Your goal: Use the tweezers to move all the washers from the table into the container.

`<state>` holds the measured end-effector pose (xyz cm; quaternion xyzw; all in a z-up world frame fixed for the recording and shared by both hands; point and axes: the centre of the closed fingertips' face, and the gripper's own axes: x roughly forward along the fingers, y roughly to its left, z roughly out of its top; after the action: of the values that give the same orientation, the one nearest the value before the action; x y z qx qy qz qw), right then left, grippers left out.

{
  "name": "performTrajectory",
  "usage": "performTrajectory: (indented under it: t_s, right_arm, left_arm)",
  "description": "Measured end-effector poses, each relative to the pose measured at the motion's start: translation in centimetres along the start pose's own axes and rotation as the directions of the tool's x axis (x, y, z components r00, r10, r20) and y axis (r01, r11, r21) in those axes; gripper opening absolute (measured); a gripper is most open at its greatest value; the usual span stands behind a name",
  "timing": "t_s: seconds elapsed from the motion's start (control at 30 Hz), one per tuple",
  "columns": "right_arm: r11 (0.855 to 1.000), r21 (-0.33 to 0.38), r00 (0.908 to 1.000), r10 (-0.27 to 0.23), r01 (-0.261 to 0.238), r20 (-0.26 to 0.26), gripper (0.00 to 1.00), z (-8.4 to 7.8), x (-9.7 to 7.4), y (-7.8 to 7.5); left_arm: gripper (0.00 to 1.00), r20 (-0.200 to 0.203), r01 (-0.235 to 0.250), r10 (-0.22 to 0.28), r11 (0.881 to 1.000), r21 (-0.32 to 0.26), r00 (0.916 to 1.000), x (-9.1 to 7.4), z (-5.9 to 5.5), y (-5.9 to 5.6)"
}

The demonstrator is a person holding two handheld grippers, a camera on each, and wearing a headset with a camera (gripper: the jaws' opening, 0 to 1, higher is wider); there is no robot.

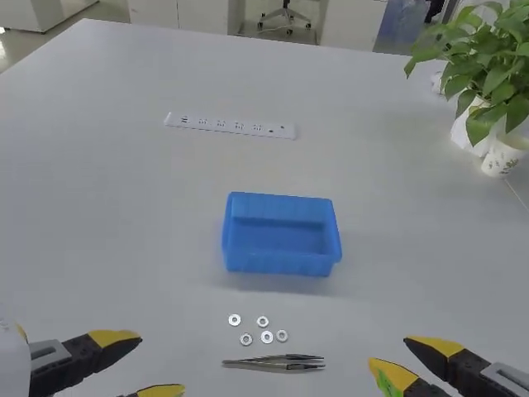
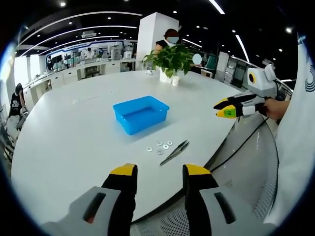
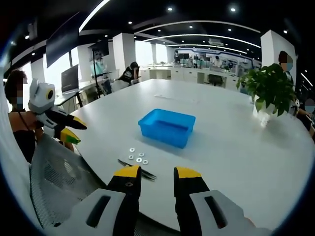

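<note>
At the near edge of the white desk (image 1: pixel 124 215), you hold both grippers low, one in each lower corner of the head view: the left gripper (image 1: pixel 155 364) at the left and the right gripper (image 1: pixel 388 351) at the right. They are well apart and angled in toward the middle. In the left gripper view, that gripper's yellow-tipped fingers (image 2: pixel 123 171) stand released with a clear gap between them, grasping nothing. In the right gripper view, that gripper's fingers (image 3: pixel 129 172) are also parted, a little closer together, and hold nothing.

Between the two grippers, the tweezers (image 1: pixel 273 362) lie flat and crosswise on the desk near its front edge, touched by neither gripper. Just beyond them, five washers (image 1: pixel 266 337) rest in a loose cluster, close to the tweezers but apart from them. Farther out, the blue container (image 1: pixel 281 263) sits open-topped near the middle of the desk. The washers lie between it and the tweezers, all of them on the desk outside the container.

Past the container, a white power strip (image 1: pixel 230 125) lies flat on the desk. At the far right, a leafy green plant (image 1: pixel 488 58) stands in a white pot (image 1: pixel 464 128), with a small cup (image 1: pixel 502 157) just beside it.

In the left gripper view, the right gripper enters from the right, its fingers apart above the desk edge. In the right gripper view, the left gripper shows at the left, also with its fingers apart.
</note>
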<state>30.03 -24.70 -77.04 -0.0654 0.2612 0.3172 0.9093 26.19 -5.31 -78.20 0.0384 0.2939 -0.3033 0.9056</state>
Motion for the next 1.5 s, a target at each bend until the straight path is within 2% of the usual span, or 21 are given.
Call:
performTrajectory:
  t_s: [0.27,0.43,0.7,0.87,0.97,1.1,1.13,1.17,1.2,1.23,1.27,1.33,1.37,1.4,1.5]
  right_arm:
    - [1.000,0.001,0.9999,0.007,-0.007,-0.008,0.27,-0.1,0.4,-0.3]
    - [1.000,0.001,0.9999,0.009,-0.009,-0.013,0.27,-0.2,0.6,-0.5]
    - [0.999,-0.021,0.9989,0.033,-0.033,-0.032,0.29,-0.7,1.0,-0.4]
    - [0.996,-0.070,0.9966,0.058,-0.062,-0.058,0.29,-1.2,1.4,0.0]
    - [0.989,-0.116,0.9935,0.077,-0.087,-0.083,0.30,-1.6,1.8,0.4]
    - [0.979,-0.159,0.9889,0.109,-0.124,-0.101,0.31,-1.7,2.5,0.9]
    - [0.973,-0.185,0.9868,0.120,-0.139,-0.108,0.31,-1.7,2.8,1.1]
    - [0.966,-0.211,0.9850,0.126,-0.149,-0.118,0.31,-1.8,3.0,1.1]
    - [0.959,-0.233,0.9822,0.134,-0.162,-0.131,0.32,-1.9,3.3,1.3]
    - [0.948,-0.260,0.9780,0.151,-0.185,-0.143,0.33,-2.1,3.7,1.6]
    - [0.940,-0.276,0.9748,0.162,-0.199,-0.154,0.34,-2.2,4.0,1.8]
    - [0.923,-0.303,0.9656,0.194,-0.239,-0.174,0.34,-2.4,4.8,2.5]
    - [0.914,-0.315,0.9609,0.203,-0.255,-0.189,0.34,-2.6,5.1,2.7]
    - [0.900,-0.343,0.9574,0.214,-0.271,-0.194,0.34,-2.6,5.6,3.0]
    - [0.878,-0.372,0.9472,0.230,-0.301,-0.223,0.34,-3.1,6.8,3.5]
  left_arm:
    - [0.41,0.005,0.017,-0.017,1.000,0.008,0.9998,0.8,0.6,0.0]
    - [0.41,-0.007,0.020,-0.020,1.000,0.018,0.9998,1.1,0.4,0.0]
    - [0.42,-0.003,0.033,-0.033,0.999,0.022,0.9995,1.8,0.3,-0.2]
    - [0.43,-0.004,0.057,-0.057,0.998,0.039,0.9984,3.0,0.3,-0.4]
    - [0.44,-0.022,0.079,-0.077,0.993,0.085,0.9968,3.8,0.2,-0.6]
    - [0.45,-0.045,0.106,-0.101,0.988,0.109,0.9938,4.9,-0.2,-0.8]
    - [0.45,-0.058,0.118,-0.111,0.986,0.115,0.9921,5.1,-0.4,-0.9]
    - [0.45,-0.074,0.123,-0.116,0.988,0.096,0.9905,5.3,-0.5,-1.0]
    - [0.45,-0.070,0.123,-0.118,0.990,0.075,0.9906,5.5,-0.3,-1.0]
    - [0.45,-0.035,0.128,-0.127,0.991,0.023,0.9913,5.9,0.2,-1.3]
    - [0.45,-0.025,0.143,-0.143,0.990,0.004,0.9894,6.2,0.3,-1.5]
    - [0.46,-0.052,0.143,-0.141,0.989,0.031,0.9886,7.0,-0.1,-1.3]
    - [0.45,-0.078,0.140,-0.134,0.988,0.068,0.9879,7.2,-0.4,-1.1]
    - [0.45,-0.094,0.155,-0.147,0.983,0.095,0.9847,7.7,-0.6,-1.3]
    - [0.45,-0.108,0.173,-0.163,0.981,0.093,0.9808,8.7,-1.0,-1.2]
